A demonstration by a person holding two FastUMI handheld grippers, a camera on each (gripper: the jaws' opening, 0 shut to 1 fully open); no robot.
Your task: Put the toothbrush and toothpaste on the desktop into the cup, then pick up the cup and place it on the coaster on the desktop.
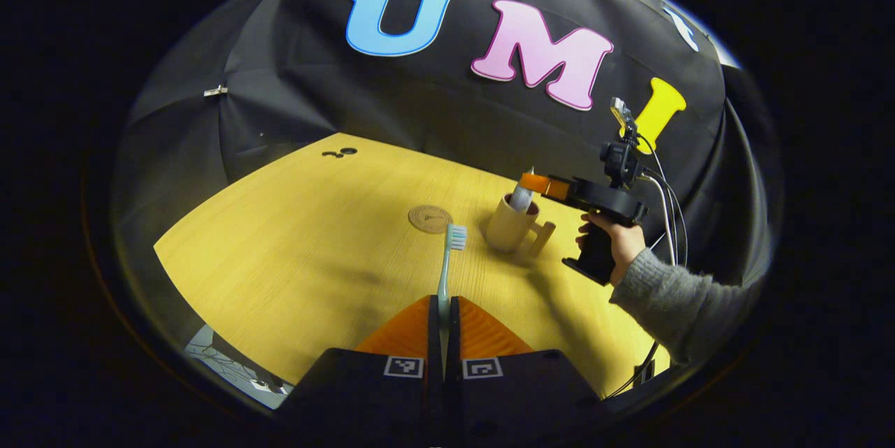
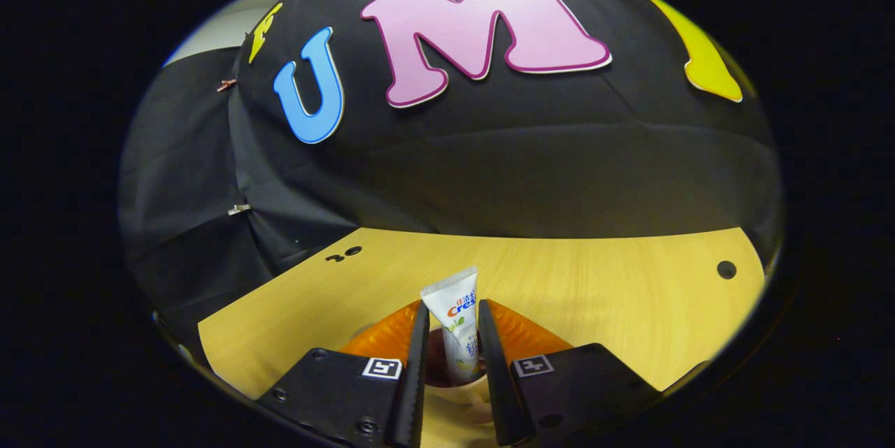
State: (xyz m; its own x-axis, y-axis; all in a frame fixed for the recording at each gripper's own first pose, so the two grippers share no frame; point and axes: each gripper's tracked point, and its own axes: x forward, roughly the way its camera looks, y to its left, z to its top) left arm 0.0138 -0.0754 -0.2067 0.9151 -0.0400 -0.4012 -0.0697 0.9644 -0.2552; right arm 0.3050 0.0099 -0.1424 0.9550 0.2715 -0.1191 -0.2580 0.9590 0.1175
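- The left gripper (image 1: 443, 312) is pinching the toothbrush (image 1: 447, 263) short of the cup (image 1: 509, 226).
- The right gripper (image 2: 451, 333) is gripping the toothpaste (image 2: 458, 326) standing inside the cup.
- The coaster (image 1: 430, 219) is lying left of the cup.

I am working in a staged recording booth, not a real home: black cloth (image 1: 294, 84) pinned up with clips (image 1: 215, 91) forms the wall around a bare light-wood surface (image 1: 294, 252) (with small cable holes (image 2: 726, 269)), and wires (image 1: 671, 210) trail from my other hand-held gripper (image 1: 535, 182).
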